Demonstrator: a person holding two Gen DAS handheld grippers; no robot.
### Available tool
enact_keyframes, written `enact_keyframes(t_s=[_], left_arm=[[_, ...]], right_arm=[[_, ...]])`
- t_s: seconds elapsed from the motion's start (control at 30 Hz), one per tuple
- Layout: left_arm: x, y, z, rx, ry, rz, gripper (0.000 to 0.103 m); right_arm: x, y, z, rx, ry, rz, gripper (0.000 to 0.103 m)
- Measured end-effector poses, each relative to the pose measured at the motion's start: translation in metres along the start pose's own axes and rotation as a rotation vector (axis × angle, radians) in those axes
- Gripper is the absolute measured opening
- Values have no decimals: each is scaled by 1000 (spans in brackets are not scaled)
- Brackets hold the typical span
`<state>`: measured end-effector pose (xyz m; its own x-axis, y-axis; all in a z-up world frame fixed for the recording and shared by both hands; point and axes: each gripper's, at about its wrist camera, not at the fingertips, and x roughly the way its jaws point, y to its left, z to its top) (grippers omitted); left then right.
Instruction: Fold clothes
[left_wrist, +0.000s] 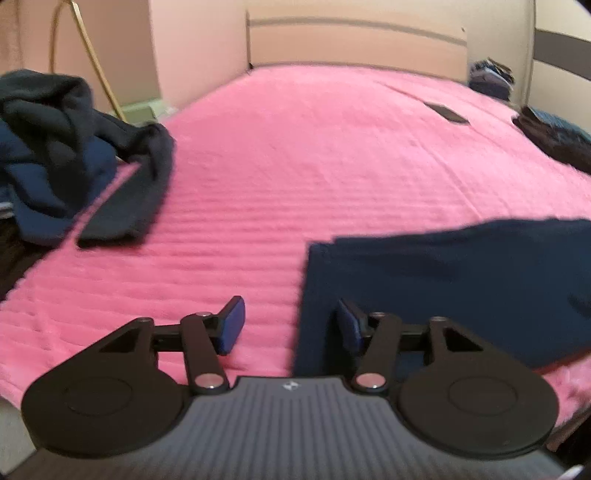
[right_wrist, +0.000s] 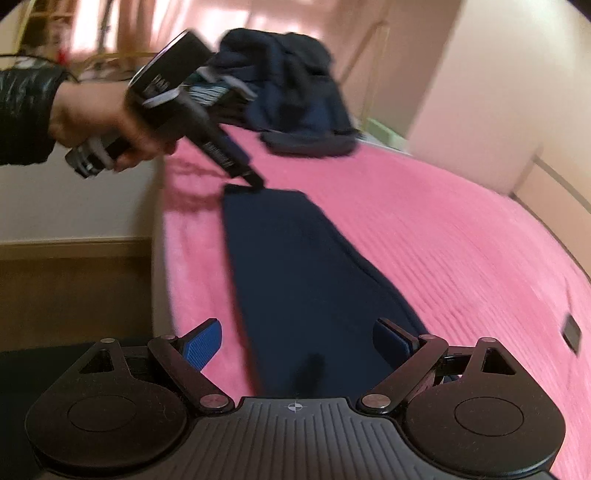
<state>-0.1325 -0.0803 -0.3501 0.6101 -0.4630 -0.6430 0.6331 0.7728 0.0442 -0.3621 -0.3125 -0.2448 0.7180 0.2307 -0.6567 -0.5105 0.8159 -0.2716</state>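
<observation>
Trousers (right_wrist: 291, 280), dark navy, lie stretched flat as one long narrow strip on the pink bedspread (right_wrist: 461, 236), close to the bed's near edge, which suggests the legs have been laid one on the other and the next fold would go end to end. Each end has a claw by it, so both ends can be taken at once. The left claw (left_wrist: 290, 326) hangs low over one end, its blue pads (left_wrist: 232, 325) spread apart with nothing between them; one pad is over bare bedspread, the other over the cloth's side edge, so it straddles that edge. From the right wrist view the left tool's tip appears to sit right at the far hem; whether it touches the cloth is lost in the blur. The right claw (right_wrist: 295, 345) is also apart and empty, poised over the near end with the strip running between its fingers. A heap of dark garments (left_wrist: 62, 147) waits at the bed's far corner, well apart, likely the pile yet to fold. A dark stack (left_wrist: 554, 136) rests at the opposite edge, perhaps finished pieces; that is a guess
</observation>
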Motion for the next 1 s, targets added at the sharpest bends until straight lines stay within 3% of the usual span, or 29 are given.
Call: enact_keyframes(t_s=[0.13, 0.17, 0.3, 0.33, 0.47, 0.6, 0.8, 0.87, 1.0], left_arm=[[-24, 11, -6, -39, -28, -1, 47], [-30, 12, -9, -47, -30, -12, 47], [-45, 8, -21, -57, -16, -91, 47], [-46, 5, -23, -53, -14, -100, 47], [-44, -5, -28, -78, -10, -139, 47], [-35, -11, -29, -138, 12, -186, 47], [-25, -11, -29, -210, 32, -193, 47], [-23, -6, -29, -227, 36, -170, 47], [-17, 6, -27, -252, 43, -122, 47]], right_arm=[[30, 21, 9, -85, 20, 28, 87], [36, 23, 11, -95, 27, 34, 72], [56, 15, 22, -63, 25, 33, 46], [57, 9, 24, -43, 11, 23, 34], [57, -16, 34, 56, -42, -36, 20], [54, -25, 33, 95, -43, -49, 20], [54, -21, 25, 65, -34, -42, 23], [54, -30, 25, 66, -38, -55, 55], [60, -54, 31, 60, -46, -70, 58]])
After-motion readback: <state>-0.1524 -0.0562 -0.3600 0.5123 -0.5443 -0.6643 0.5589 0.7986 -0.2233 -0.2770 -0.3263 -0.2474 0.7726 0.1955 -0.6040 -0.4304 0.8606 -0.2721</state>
